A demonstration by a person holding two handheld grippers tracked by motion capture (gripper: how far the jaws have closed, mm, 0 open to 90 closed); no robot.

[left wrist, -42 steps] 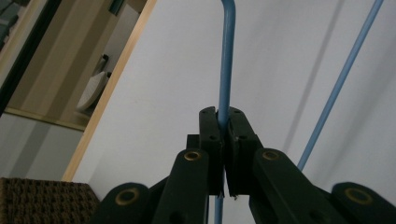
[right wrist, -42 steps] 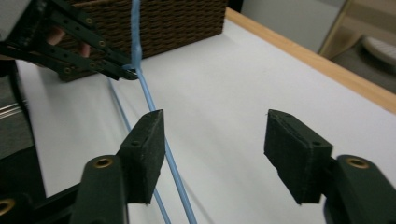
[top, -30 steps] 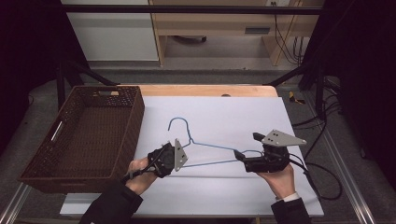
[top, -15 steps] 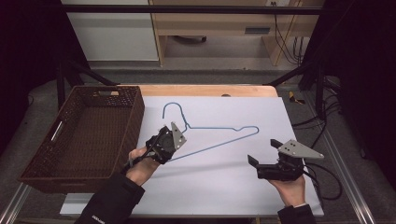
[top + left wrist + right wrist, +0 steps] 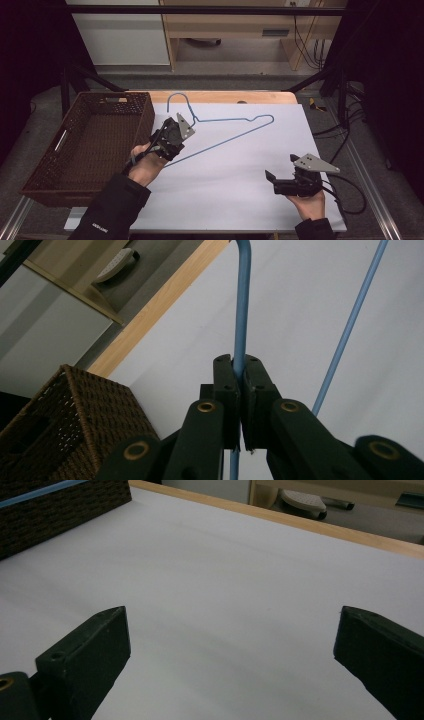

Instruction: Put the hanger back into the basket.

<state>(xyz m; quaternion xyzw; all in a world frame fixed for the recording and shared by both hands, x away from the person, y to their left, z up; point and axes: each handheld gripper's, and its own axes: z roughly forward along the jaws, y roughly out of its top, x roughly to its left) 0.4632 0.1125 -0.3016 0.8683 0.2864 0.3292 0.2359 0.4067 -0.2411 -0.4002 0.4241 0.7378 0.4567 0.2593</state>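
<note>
Work judged partway: moving the hanger toward the basket, handover to one hand done, drop-in left.

Table (image 5: 240,200): white sheet, mostly bare. Basket (image 5: 90,145) at its left edge, nothing visible inside. Hanger (image 5: 227,131) just right of the basket, tilted, hook toward the far edge, one end raised in the grip. Left gripper (image 5: 172,137) clamped shut on the blue wire (image 5: 241,315). Right gripper (image 5: 272,182) well apart near the front, jaws just spread wide, nothing between them.

Evenly lit white tabletop, dark surroundings; close views perhaps slightly soft.
</note>
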